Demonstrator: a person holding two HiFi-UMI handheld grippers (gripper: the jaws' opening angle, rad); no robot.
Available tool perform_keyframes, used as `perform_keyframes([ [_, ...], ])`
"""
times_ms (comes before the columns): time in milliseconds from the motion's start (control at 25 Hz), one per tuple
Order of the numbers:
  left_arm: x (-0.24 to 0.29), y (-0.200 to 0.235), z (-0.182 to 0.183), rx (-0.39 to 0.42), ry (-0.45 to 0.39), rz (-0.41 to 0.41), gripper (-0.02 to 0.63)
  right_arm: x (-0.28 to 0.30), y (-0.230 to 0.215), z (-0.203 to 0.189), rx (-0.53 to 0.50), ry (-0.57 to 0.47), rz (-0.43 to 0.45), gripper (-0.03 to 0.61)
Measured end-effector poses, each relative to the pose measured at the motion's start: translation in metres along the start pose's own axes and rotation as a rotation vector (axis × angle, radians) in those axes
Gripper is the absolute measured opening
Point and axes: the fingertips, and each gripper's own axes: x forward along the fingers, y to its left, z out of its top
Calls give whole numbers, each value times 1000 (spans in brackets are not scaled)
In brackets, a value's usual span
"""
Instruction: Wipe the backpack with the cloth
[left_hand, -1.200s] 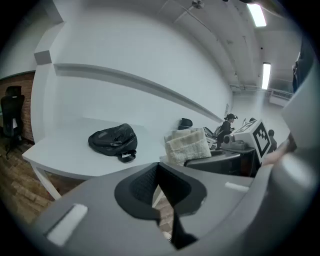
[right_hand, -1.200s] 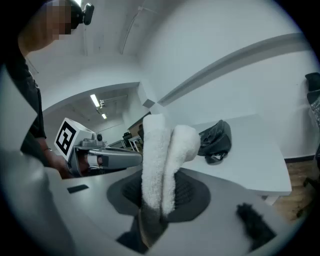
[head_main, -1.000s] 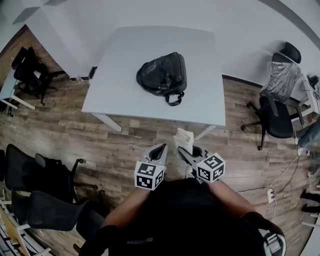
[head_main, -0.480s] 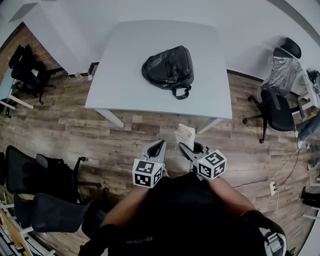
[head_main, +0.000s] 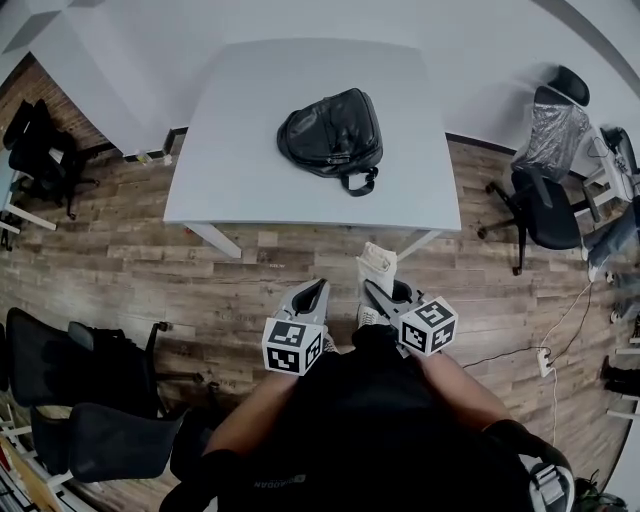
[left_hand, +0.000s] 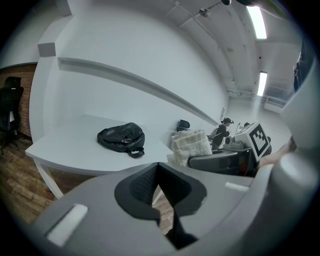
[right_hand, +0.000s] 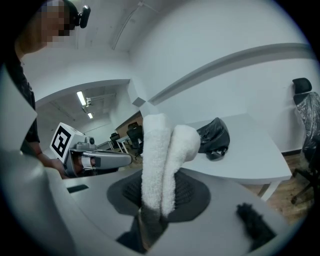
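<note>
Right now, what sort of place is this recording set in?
Probably an office or workroom: black swivel chairs stand near a white table on wood-plank flooring, with strip lights on the ceiling.

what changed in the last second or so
Only small shifts: the table fills slightly more of the head view, so the person seems to have edged toward it. Nothing was taken or let go. The right gripper still clamps the cloth, the left gripper stays shut and empty, and the backpack lies on the table as before.
</note>
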Motion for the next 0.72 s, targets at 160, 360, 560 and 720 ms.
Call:
perform_keyframes([
  [160, 5, 4, 5, 4, -3, -5, 6, 2, -5, 5, 0, -10, -12, 87],
  [360, 11, 12, 9, 26, 5, -3, 6, 15, -15, 8, 15, -24, -12, 87],
  [560, 15, 20, 11, 39, 27, 11, 8, 27, -19, 16, 23, -43, 3, 87],
  [720, 26, 22, 14, 42, 35, 7, 6, 33, -26, 15, 32, -37, 10, 87],
])
